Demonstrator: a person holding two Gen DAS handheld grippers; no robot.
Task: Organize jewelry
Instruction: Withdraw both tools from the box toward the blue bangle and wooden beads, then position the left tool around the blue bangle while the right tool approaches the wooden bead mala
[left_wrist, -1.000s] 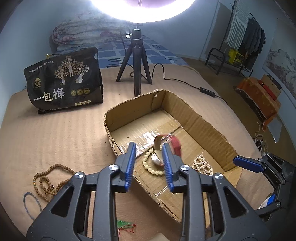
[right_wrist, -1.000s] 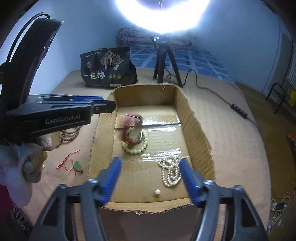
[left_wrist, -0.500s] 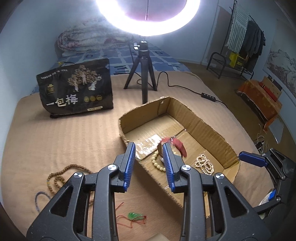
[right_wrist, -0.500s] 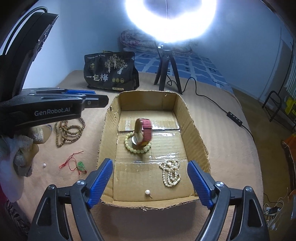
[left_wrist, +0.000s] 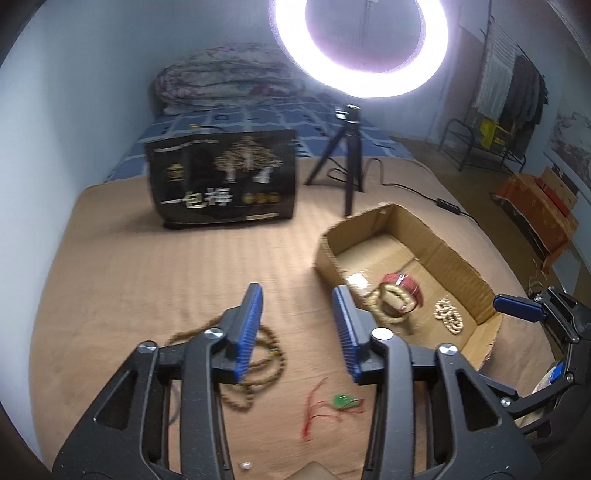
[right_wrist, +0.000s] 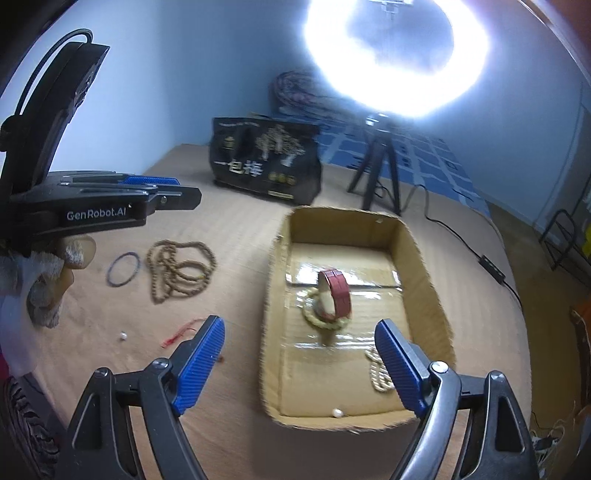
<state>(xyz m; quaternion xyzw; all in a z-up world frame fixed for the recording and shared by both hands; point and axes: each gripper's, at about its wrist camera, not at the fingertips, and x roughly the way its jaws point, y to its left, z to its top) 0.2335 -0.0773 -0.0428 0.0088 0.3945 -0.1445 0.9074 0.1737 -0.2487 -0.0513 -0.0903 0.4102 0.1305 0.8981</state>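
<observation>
I use the shallow brown cardboard box (right_wrist: 421, 258) as my landmark; it sits on the tan bed cover (left_wrist: 147, 273). I think it is there so all the jewelry ends up in one place.

Nearest to me, my left gripper (left_wrist: 297, 325) is spread apart and holds nothing. It hangs over the cover just left of the box, tipped down toward the things lying loose there. My right gripper (right_wrist: 299, 362) is spread wide too, and empty. It hovers over the near edge of the box, level and pointing straight at it.

Left of the box, close to me, lie a small green charm on a red string (left_wrist: 341, 400) and one tiny white pearl (right_wrist: 123, 335). A bit farther left is a long brown wooden bead strand (right_wrist: 177, 267), all in a heap, and beside it a thin dark blue ring bangle (right_wrist: 123, 269). I think these still need to go in.

Inside the box, at the near wall, is another small white pearl (right_wrist: 337, 412). Then comes a cream bead bracelet in a bunch (left_wrist: 448, 317). In the middle, a red leather-strap watch (right_wrist: 334, 295) stands on edge inside a loop of pale yellow round beads (right_wrist: 325, 321).

Behind the box stand a black printed bag (left_wrist: 221, 181) and a black tripod with a bright ring light (left_wrist: 347, 162).

I guess the wooden strand or the green charm is next for my left gripper.
</observation>
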